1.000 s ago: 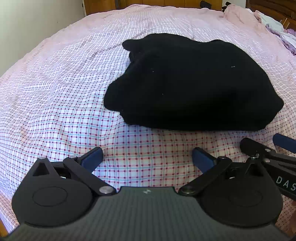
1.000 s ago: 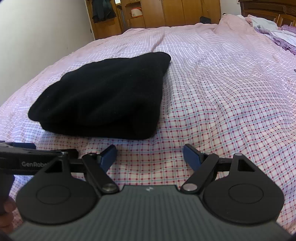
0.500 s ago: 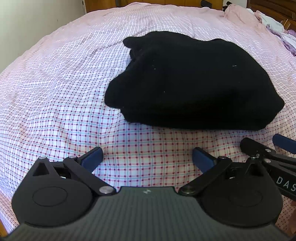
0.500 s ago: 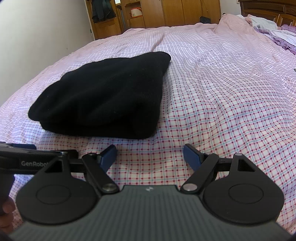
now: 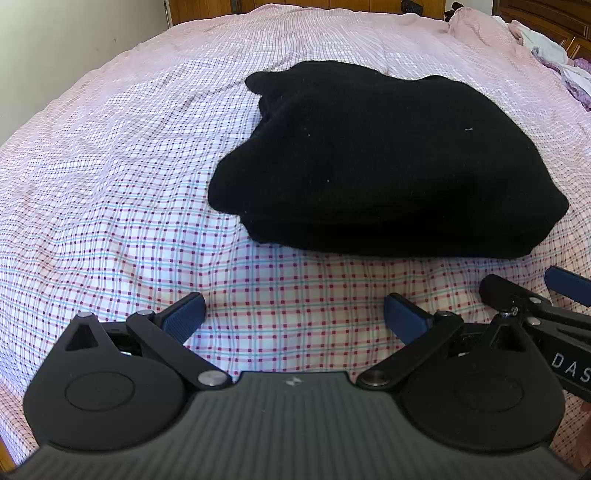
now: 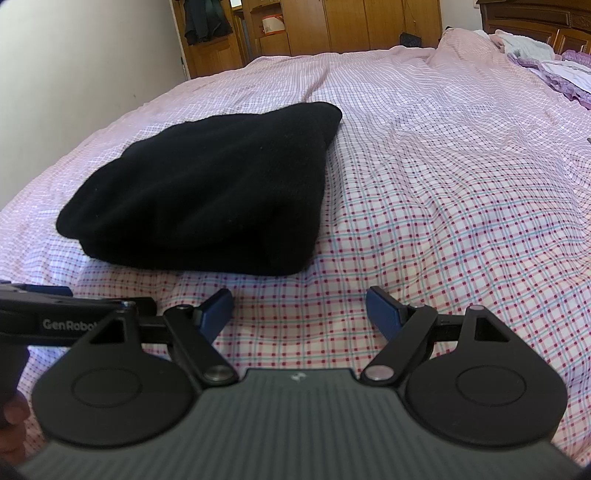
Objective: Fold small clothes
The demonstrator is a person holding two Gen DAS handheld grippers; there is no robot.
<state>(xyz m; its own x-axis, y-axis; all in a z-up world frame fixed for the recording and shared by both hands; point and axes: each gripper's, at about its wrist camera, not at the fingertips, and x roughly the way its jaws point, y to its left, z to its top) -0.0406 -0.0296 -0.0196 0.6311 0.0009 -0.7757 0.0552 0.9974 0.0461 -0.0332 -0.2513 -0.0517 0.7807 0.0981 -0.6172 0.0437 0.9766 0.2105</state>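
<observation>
A black garment (image 5: 380, 162) lies folded in a thick, roughly square bundle on the pink checked bedspread (image 5: 110, 184). It also shows in the right wrist view (image 6: 207, 192), at the left. My left gripper (image 5: 293, 314) is open and empty, just in front of the bundle's near edge. My right gripper (image 6: 299, 308) is open and empty, in front of the bundle's near right corner. The two grippers sit side by side; the right gripper's finger (image 5: 569, 280) shows at the left wrist view's right edge.
A pile of white and purple clothes (image 6: 554, 62) lies at the bed's far right by a dark wooden headboard (image 6: 535, 14). Wooden wardrobes (image 6: 332, 26) stand beyond the bed. A pale wall (image 6: 74, 74) runs along the left side.
The left wrist view has shifted slightly, so the bundle sits a little higher in the frame. Both grippers stay open and the garment has not moved.
</observation>
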